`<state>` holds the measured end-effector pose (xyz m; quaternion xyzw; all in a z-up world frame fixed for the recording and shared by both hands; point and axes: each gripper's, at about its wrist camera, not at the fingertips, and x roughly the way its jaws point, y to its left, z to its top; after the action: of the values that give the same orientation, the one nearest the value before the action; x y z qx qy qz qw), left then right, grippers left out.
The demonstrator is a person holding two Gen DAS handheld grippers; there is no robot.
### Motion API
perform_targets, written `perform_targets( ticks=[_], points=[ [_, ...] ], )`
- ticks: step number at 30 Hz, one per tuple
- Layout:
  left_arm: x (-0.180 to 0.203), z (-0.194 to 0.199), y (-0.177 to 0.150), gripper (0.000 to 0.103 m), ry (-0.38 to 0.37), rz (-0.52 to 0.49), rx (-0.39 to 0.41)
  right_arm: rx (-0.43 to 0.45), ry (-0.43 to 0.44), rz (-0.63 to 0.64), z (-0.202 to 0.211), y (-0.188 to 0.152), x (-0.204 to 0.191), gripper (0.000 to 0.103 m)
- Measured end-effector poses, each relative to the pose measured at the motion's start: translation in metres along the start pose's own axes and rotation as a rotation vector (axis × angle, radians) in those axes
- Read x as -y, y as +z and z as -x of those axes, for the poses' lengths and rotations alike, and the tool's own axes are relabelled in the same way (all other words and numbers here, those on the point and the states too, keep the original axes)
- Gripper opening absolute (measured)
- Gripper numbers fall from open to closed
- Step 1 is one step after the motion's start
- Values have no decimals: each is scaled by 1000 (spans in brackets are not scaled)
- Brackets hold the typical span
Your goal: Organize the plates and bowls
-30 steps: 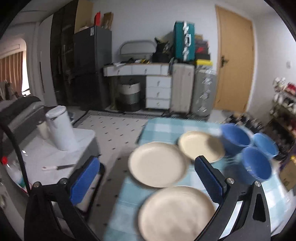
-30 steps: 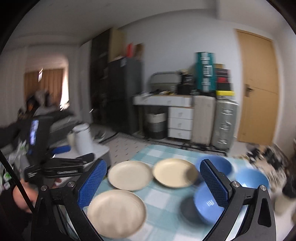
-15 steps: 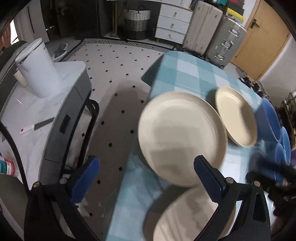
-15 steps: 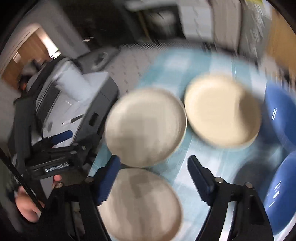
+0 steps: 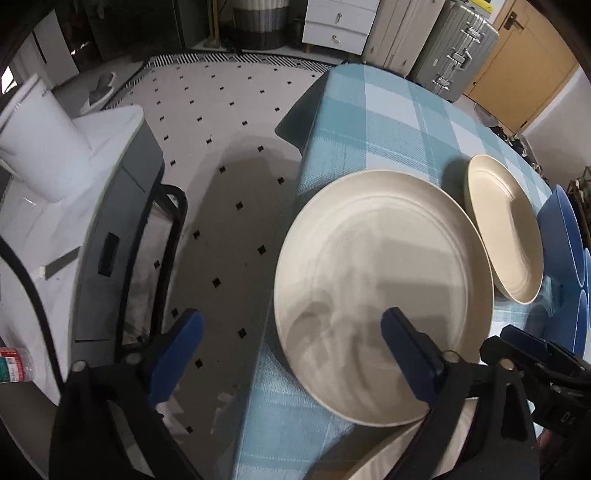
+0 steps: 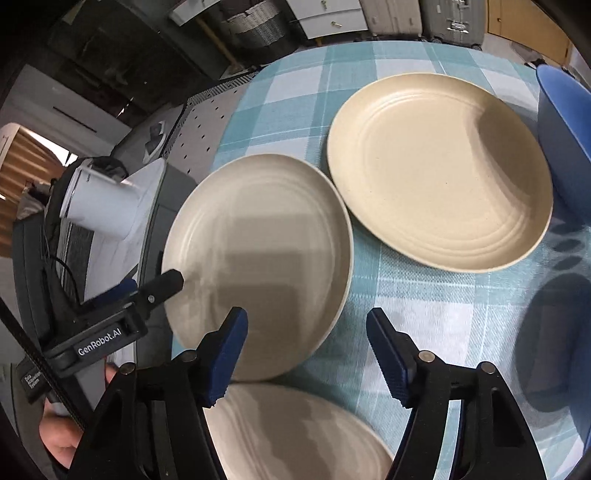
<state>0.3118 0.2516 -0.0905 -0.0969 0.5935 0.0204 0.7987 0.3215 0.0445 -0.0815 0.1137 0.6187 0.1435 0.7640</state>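
Observation:
Three cream plates lie on the blue checked tablecloth (image 6: 424, 295): a middle plate (image 5: 384, 288) (image 6: 258, 254), a far plate (image 5: 506, 229) (image 6: 439, 170) and a near plate (image 6: 295, 432). Blue bowls (image 5: 565, 229) (image 6: 561, 125) stand at the right. My left gripper (image 5: 293, 354) points steeply down, jaws closing, with the middle plate's left rim between them but not pressed. My right gripper (image 6: 308, 354) is also closing, straddling the same plate's right rim without touching it. The left gripper (image 6: 147, 295) also shows in the right wrist view, at the plate's left edge.
The table's left edge (image 5: 291, 229) drops to a tiled floor (image 5: 221, 184). A grey side table with a white canister (image 5: 37, 147) stands left. Suitcases (image 5: 458, 48) and white drawers (image 5: 340, 22) line the back. A hand (image 6: 59, 443) holds the left gripper.
Both grippers have tipped from near level to steeply down and dropped toward the middle plate. Both pairs of jaws have narrowed, the right more than the left.

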Motion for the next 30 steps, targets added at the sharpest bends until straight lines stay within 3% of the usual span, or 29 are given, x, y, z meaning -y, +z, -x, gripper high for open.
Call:
perform_targets(
  ticks=[6, 7, 11, 13, 16, 18, 22, 27, 30],
  points=[
    [-9, -9, 5, 91, -53, 40, -13, 9, -38, 24, -13, 4, -10, 65],
    [-8, -11, 6, 88, -63, 31, -25, 3, -46, 39, -15, 4, -13, 58],
    [-10, -16, 10, 67, -70, 32, -45, 2, -48, 35, -24, 6, -17, 52],
    [-13, -18, 12, 46, -93, 48, -57, 17, -58, 29, -25, 7, -13, 46],
    [-14, -21, 12, 43, -128, 71, -63, 48, -90, 31, -22, 8, -6, 30],
    [-11, -23, 14, 35, -124, 55, -57, 74, -125, 68, -21, 5, -5, 21],
    [-11, -24, 16, 28, -128, 50, -50, 69, -85, 39, -27, 4, 2, 11],
    [-21, -23, 16, 16, -146, 82, -39, 72, -43, 7, -26, 5, 9, 10],
    [-19, -22, 13, 15, -132, 71, -25, 70, -40, -3, -24, 5, 11, 9]
  ],
)
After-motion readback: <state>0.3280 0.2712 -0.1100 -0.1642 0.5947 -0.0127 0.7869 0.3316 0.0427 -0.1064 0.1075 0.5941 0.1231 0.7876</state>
